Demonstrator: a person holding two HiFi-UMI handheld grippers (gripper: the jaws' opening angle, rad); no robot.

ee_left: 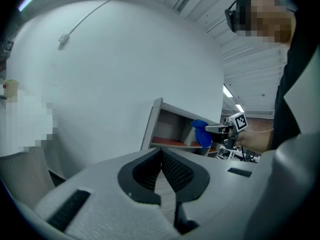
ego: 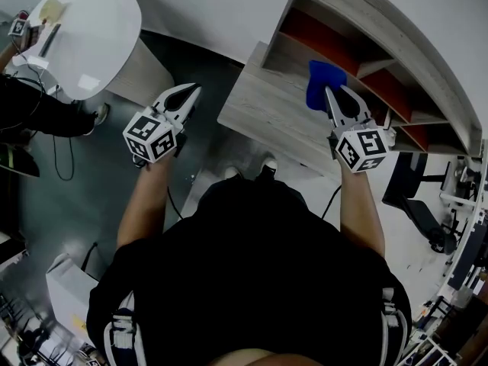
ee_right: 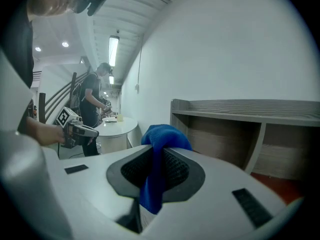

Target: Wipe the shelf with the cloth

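Head view: the right tool (ego: 335,96) holds the blue cloth (ego: 323,82) at the mouth of the shelf (ego: 358,29), whose right end is cut off. The left tool (ego: 185,94) hangs left of the table (ego: 263,105) edge, over open floor

Left gripper view: jaws pressed together, empty

Right gripper view: jaws clamp the cloth

A round white table (ego: 99,29) stands on dark grey floor (ego: 84,204) upper left; black office chair (ego: 408,193) at right.
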